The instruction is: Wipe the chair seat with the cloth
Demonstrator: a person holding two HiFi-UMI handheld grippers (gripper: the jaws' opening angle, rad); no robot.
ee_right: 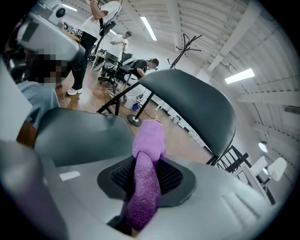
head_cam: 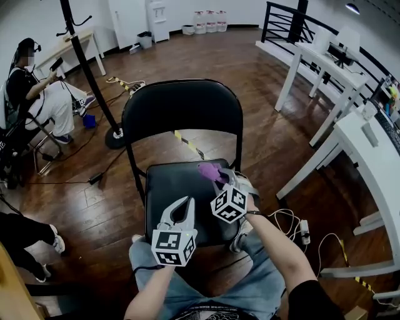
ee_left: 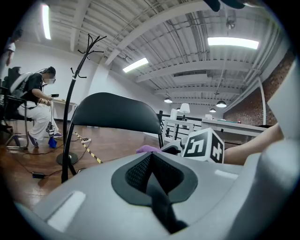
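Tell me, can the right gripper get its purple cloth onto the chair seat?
Probably yes. The right gripper, shut on the purple cloth, hangs right over the chair seat, and nothing lies between them; the left gripper is off to one side.

No legible text, label, brand, number or sign in any view.

Wood floor [head_cam: 262,131]. Black coat stand [head_cam: 115,138], left of centre, base on floor. Seated person [head_cam: 37,94], far left. White tables [head_cam: 325,72] along right side, black railing [head_cam: 281,19] behind. Power strip [head_cam: 304,229] with white cables, lower right. Yellow-black tape [head_cam: 187,143] on floor.
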